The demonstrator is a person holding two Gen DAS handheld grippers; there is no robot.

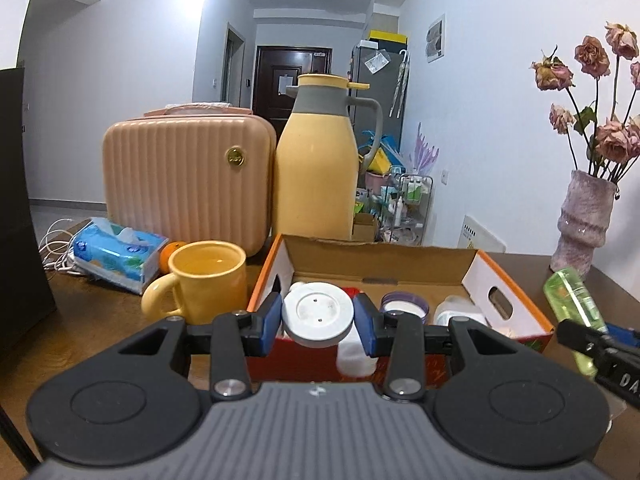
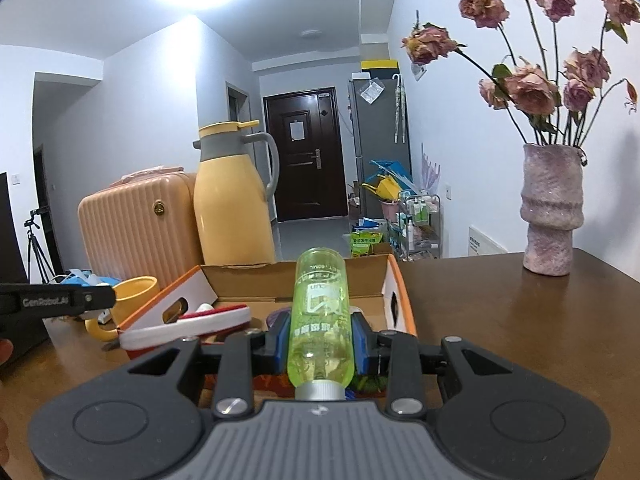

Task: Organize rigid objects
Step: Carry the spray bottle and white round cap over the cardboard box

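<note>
An open cardboard box point(image 1: 384, 258) with an orange rim sits on the brown table, holding a purple-rimmed jar point(image 1: 404, 305) and a white container point(image 1: 460, 308). My left gripper point(image 1: 318, 316) is shut on a white round lidded container point(image 1: 318, 312), held over the box's near left corner. My right gripper point(image 2: 320, 340) is shut on a green transparent bottle point(image 2: 320, 320) with a silver cap, held at the box's point(image 2: 288, 280) near right side. The bottle also shows in the left wrist view point(image 1: 572, 300). The white and red container shows in the right wrist view point(image 2: 188, 326).
A yellow mug point(image 1: 204, 280), a tissue pack point(image 1: 116, 252), an orange point(image 1: 170, 254), a pink case point(image 1: 184, 176) and a yellow thermos jug point(image 1: 316, 160) stand left of and behind the box. A pink vase of dried roses point(image 2: 550, 208) stands at the right.
</note>
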